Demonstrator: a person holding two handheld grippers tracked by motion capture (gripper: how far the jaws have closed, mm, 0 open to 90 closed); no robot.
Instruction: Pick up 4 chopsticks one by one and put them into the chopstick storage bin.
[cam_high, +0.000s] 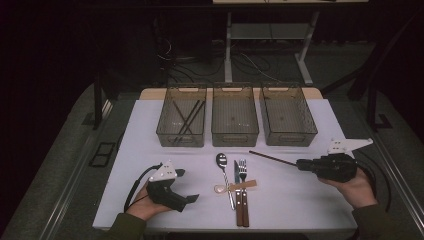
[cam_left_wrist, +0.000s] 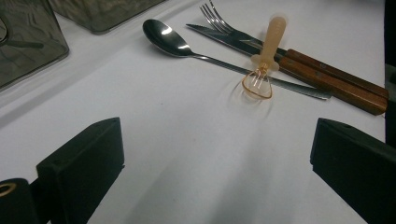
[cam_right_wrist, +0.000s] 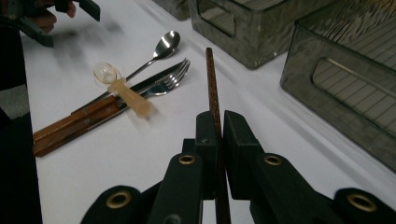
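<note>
Left tongs (cam_high: 186, 186): nearest item, held in the left hand (cam_high: 142, 207) at the front left of the desk (cam_high: 300, 200), left of the cutlery group. Jaws stand wide apart with nothing between them; in the left gripper view only bare white desk lies between the two black jaws.

Right tongs (cam_high: 300, 163): held in the right hand (cam_high: 356, 189), right of the cutlery group. Jaws together, clamped on one dark chopstick (cam_high: 272, 158).

Dark chopstick: thin, brown, patterned. Gripped near one end; the free length runs from the right tongs toward the cutlery group, its tip just short of the fork's tines in the high view. In the right gripper view the chopstick (cam_right_wrist: 213, 88) juts forward from between the closed jaws, above the desk surface.

Cutlery group, centre front of desk:
- Metal spoon (cam_high: 223, 169), bowl toward the bins, leftmost of the group.
- Knife (cam_high: 237, 187), wooden handle, just right of the spoon.
- Fork (cam_high: 243, 187), wooden handle, beside the knife, touching it.
- Small pale plastic spoon (cam_high: 235, 187), lying crosswise on top of the knife and fork handles.

Three grey see-through bins, in a row behind the cutlery group:
- Left bin (cam_high: 182, 116): holds dark chopsticks.
- Middle bin (cam_high: 234, 115): directly behind the cutlery group.
- Right bin (cam_high: 287, 115): behind the held chopstick.
</note>
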